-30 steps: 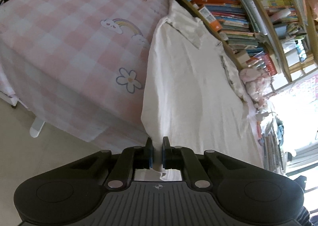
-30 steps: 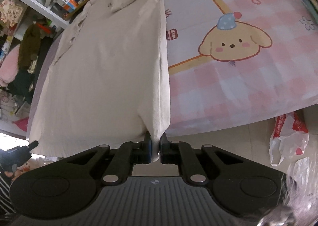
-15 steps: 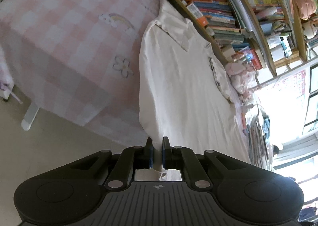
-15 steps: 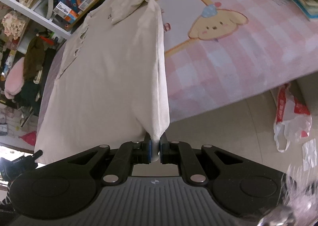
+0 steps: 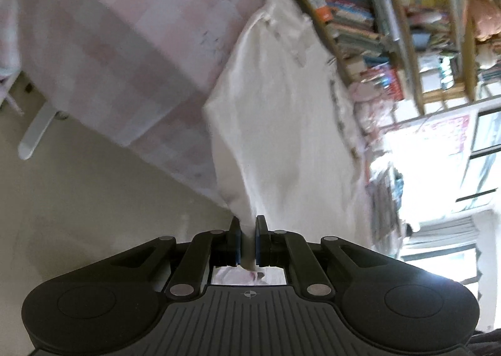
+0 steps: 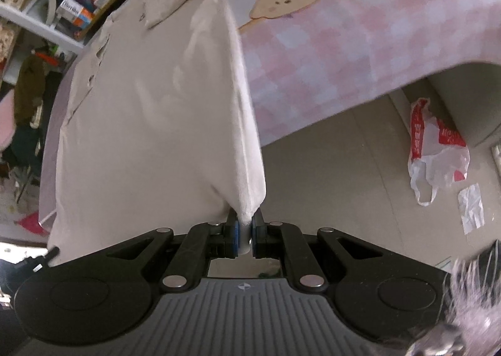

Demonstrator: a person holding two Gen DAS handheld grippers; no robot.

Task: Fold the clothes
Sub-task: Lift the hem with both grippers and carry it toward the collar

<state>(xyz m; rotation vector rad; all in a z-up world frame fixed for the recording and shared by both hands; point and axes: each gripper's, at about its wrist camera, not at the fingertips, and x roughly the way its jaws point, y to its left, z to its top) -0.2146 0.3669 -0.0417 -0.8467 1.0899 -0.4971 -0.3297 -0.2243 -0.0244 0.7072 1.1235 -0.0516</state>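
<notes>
Blurring hides detail in the left view, yet the cream collared shirt (image 6: 156, 111) stretches taut off the pink checked bed (image 6: 360, 52), hem corners clenched by the left tool (image 5: 247, 235) and right tool (image 6: 244, 235)

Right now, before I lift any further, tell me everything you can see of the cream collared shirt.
The cream collared knit shirt lies face up and lengthwise on the pink checked bedsheet, collar at the far end by the bookshelf, with a placket running down its front. Its sides look folded in. The hem hangs off the bed edge, pinched at one corner by the left hand-held gripper and at the other by the right hand-held gripper, pulling the fabric taut.
</notes>
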